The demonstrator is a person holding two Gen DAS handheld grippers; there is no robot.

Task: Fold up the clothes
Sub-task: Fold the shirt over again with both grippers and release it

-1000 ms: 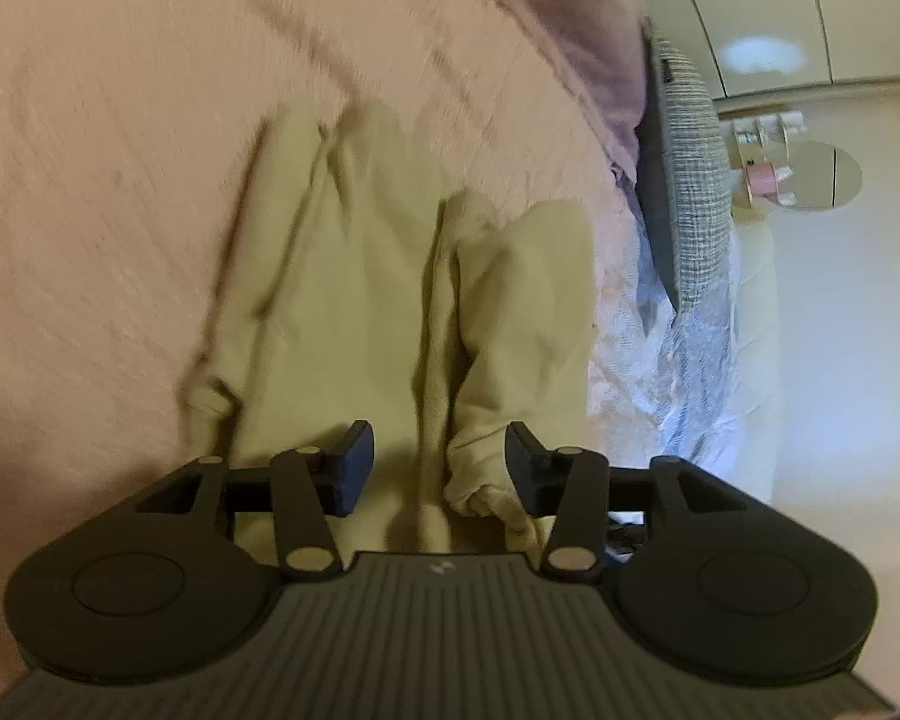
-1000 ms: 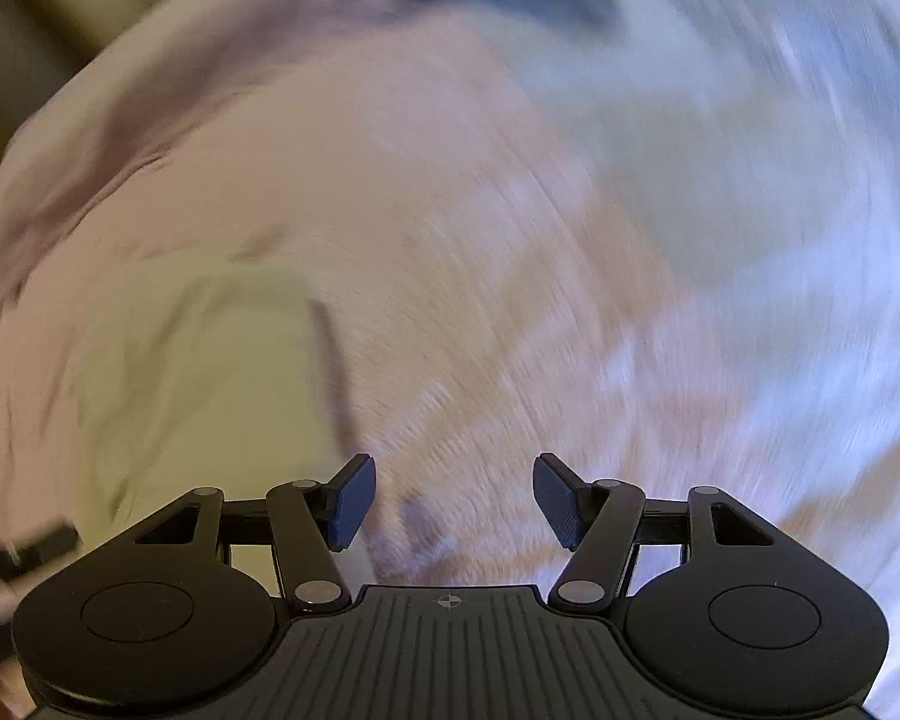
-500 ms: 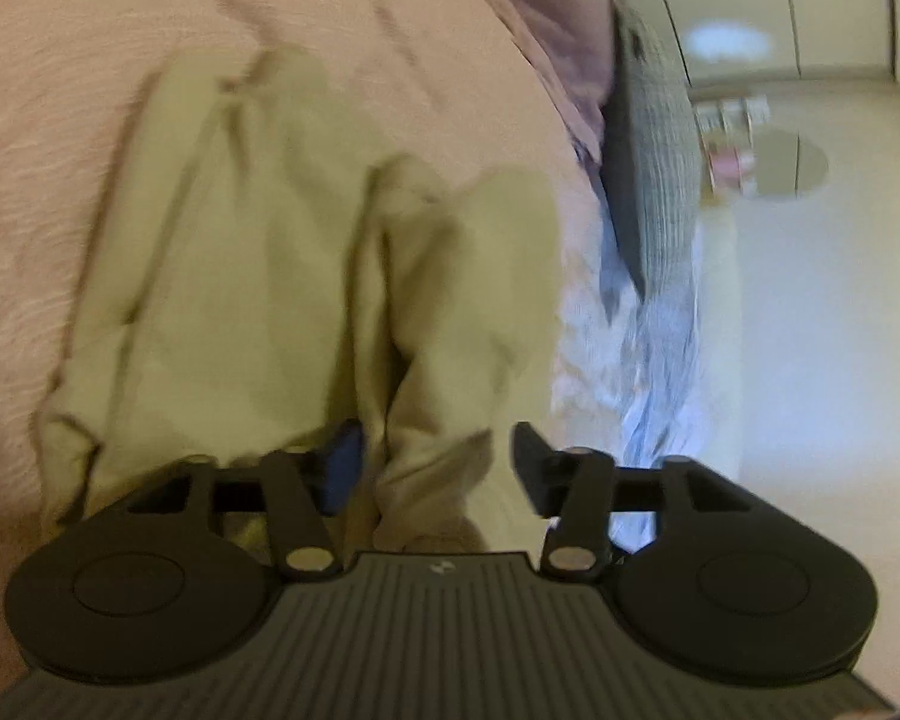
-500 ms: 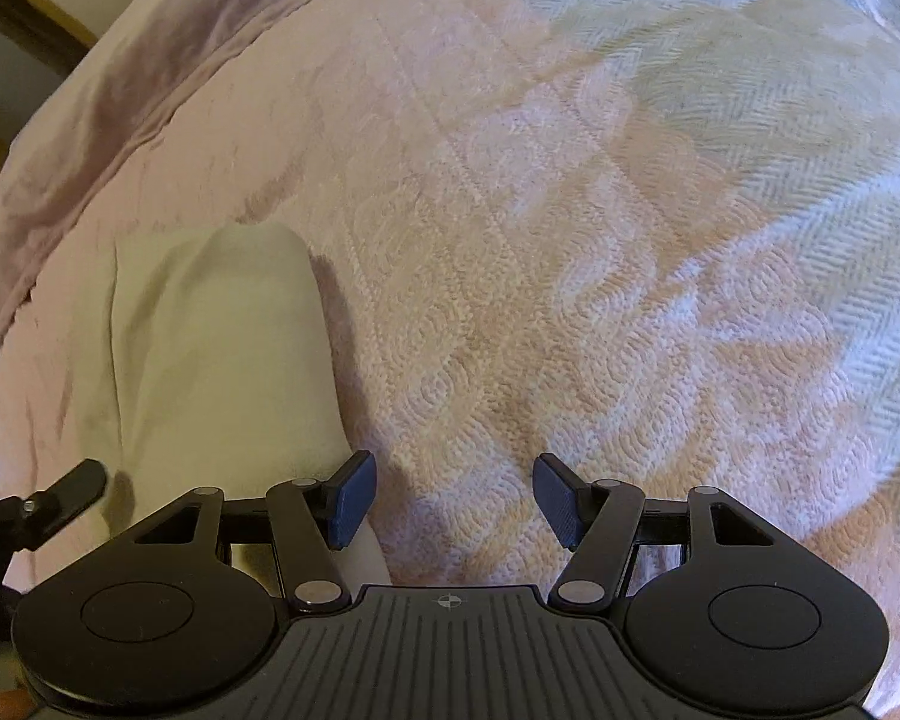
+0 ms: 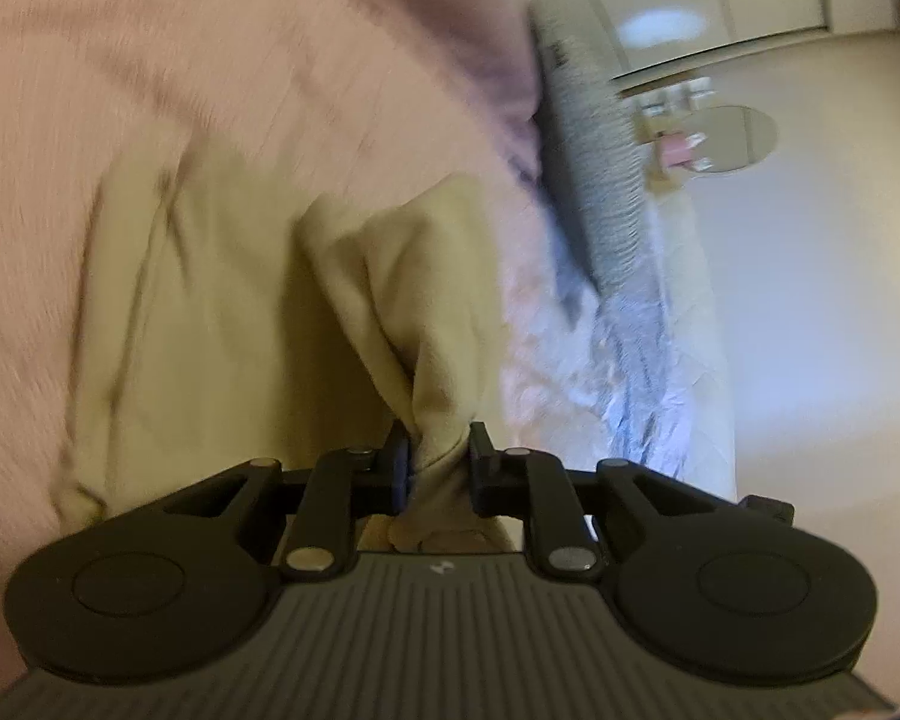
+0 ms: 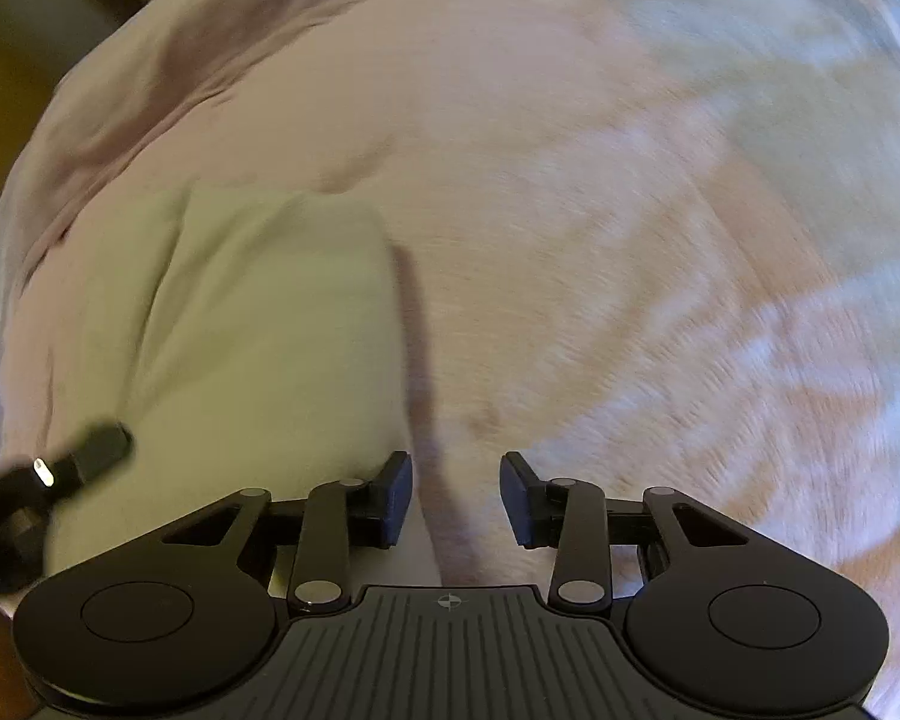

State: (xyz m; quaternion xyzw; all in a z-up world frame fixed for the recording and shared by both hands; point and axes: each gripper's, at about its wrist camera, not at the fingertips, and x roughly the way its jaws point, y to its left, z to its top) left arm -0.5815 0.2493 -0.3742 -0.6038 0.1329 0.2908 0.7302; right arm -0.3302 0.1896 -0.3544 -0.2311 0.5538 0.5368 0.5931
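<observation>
Left claw [image 5: 439, 461] pinching cream garment [image 5: 222, 324]; right claw [image 6: 456, 498] closing, empty.

Likely a home bedroom — quilted pink bedspread [image 6: 570, 210], pillow [image 5: 594, 180]

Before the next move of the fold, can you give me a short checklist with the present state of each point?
1. Left hand-held gripper clamped on the beige garment: ok.
2. Held fabric lifted off the pink bedspread: ok.
3. Right hand-held gripper on the garment's edge: not ok; jaws closing with only bedspread between them.
4. Rest of the garment lying flat: cannot tell, blurred.
5. Bedspread beside the garment free: ok.
</observation>
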